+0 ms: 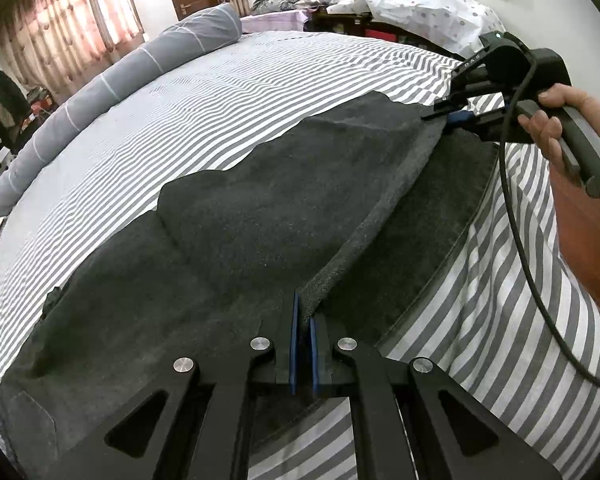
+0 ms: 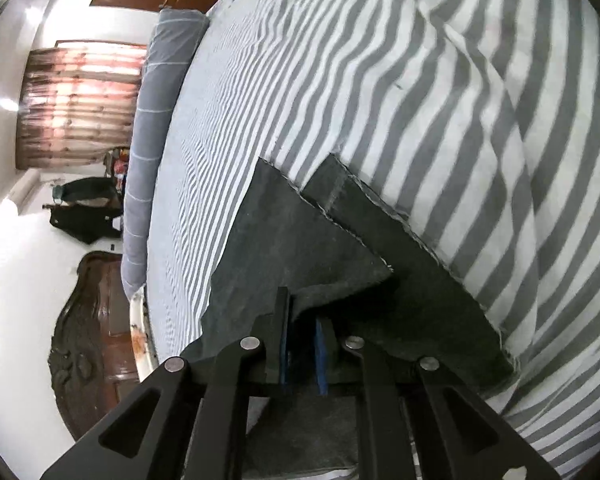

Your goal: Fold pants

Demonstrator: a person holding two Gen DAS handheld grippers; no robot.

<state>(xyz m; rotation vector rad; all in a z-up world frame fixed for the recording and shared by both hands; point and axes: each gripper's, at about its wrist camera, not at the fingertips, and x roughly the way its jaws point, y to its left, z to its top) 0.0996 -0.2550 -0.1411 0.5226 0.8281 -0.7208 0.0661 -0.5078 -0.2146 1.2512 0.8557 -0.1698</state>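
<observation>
In the left wrist view, the dark grey, rough-woven pants (image 1: 260, 216) are lying spread along the near side of the bed with the grey-and-white striped sheet (image 1: 228, 92). The left hand-held gripper (image 1: 303, 312) is clenching its blue pads on a raised edge of the cloth, and this edge is running as a lifted ridge toward the right hand-held gripper (image 1: 452, 114), which the person's hand (image 1: 568, 120) is holding at the far end. That one is also pinching the same edge, as far as I can tell. I judge that the lengthwise fold is being made, one leg over the other.

In the right wrist view, the right hand-held gripper (image 2: 302, 320) is grasping the cloth near the frayed hems (image 2: 340, 216); the fabric is passing between the blue pads, which are not fully together. One hem is lying across the other on the sheet.

The next move is probably calling for both ends to travel together across the pants, keeping the edge taut, and then to be lowered so the hems are matching.
</observation>
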